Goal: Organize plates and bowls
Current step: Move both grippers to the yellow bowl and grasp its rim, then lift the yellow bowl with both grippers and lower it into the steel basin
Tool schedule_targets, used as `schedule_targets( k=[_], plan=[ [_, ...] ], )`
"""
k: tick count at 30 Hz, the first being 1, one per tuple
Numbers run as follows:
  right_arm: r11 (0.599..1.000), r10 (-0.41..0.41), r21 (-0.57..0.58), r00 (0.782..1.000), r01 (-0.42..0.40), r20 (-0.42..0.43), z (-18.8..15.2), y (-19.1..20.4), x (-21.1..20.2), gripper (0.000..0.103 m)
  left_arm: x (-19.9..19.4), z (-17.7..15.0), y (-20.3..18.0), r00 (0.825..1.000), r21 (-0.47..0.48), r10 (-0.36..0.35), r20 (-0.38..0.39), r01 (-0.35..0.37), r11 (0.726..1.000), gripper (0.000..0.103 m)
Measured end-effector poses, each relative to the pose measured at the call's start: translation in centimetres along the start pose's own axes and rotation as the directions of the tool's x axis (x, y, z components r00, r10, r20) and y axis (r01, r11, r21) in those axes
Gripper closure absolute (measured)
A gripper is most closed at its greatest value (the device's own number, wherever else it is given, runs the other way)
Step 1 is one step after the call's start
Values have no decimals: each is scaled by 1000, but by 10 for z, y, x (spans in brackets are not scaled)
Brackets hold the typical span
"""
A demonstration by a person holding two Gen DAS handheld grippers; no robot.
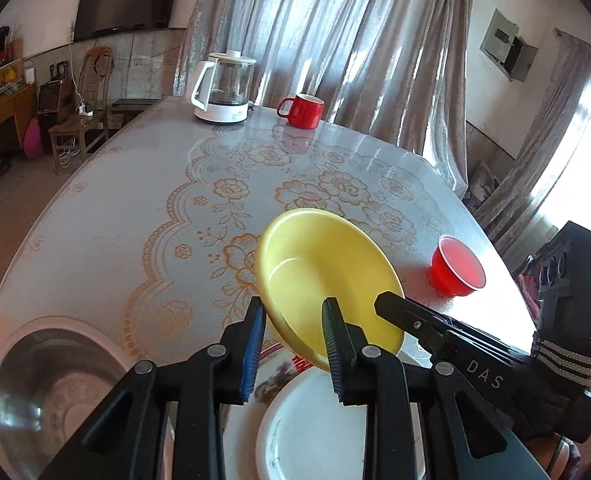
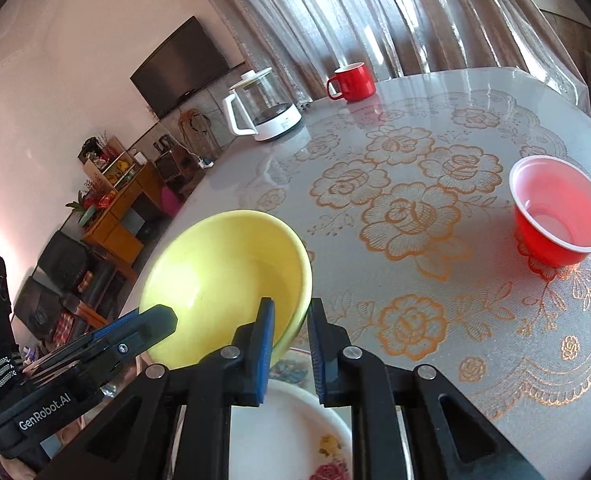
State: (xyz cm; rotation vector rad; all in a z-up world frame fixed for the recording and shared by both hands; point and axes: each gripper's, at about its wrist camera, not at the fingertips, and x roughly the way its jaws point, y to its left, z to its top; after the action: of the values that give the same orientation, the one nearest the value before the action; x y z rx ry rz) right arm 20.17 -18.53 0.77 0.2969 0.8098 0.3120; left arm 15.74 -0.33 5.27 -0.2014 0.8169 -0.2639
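Nearest, a white floral plate [image 1: 315,424] lies flat on the table [image 1: 135,200], with a steel bowl [image 1: 55,392] to its left. Above the plate, tilted and off the table, is the yellow bowl [image 1: 319,280]. The left gripper [image 1: 295,344] straddles its near rim, one pad outside and one inside, with a gap visible at both; the jaws stand spread, not clamping. The right gripper [image 2: 291,344] straddles the rim at the bowl's right side; its inner pad appears to touch the wall, but whether it pinches firmly cannot be told.

Judgement: the bowl is being set onto the plate. To do this well, level the bowl first, centre its foot over the plate's well, lower until it sits flat, then release one side at a time so it does not tip or slide.

Farther right, a red plastic bowl [image 2: 559,212] stands apart, not yet gathered. At the far edge stand a kettle [image 1: 223,88] and a red mug [image 1: 301,110].
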Motion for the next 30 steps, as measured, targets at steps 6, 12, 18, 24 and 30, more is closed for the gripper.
schedule_targets(
  k=[6,12,18,24,30],
  plan=[
    [998,38,-48,999,-40,-29,-13,34,7,87,-26,-15,27,999,-43,35,29,-33,998,75],
    [993,72,-86,995,-77,-64,-26,63,18,87,-44,-32,56,997,-102,61,38,-57,993,75],
    [985,107,-128,989,-120,-104,-39,92,27,87,-61,-51,88,996,-163,83,39,-76,984,75],
    [969,151,-173,978,-175,-146,-51,121,37,87,-80,-74,115,993,-217,105,45,-93,972,75],
    [957,161,-209,966,-202,-200,-67,142,54,87,-87,-87,136,989,-263,144,38,-129,956,75]
  ],
)
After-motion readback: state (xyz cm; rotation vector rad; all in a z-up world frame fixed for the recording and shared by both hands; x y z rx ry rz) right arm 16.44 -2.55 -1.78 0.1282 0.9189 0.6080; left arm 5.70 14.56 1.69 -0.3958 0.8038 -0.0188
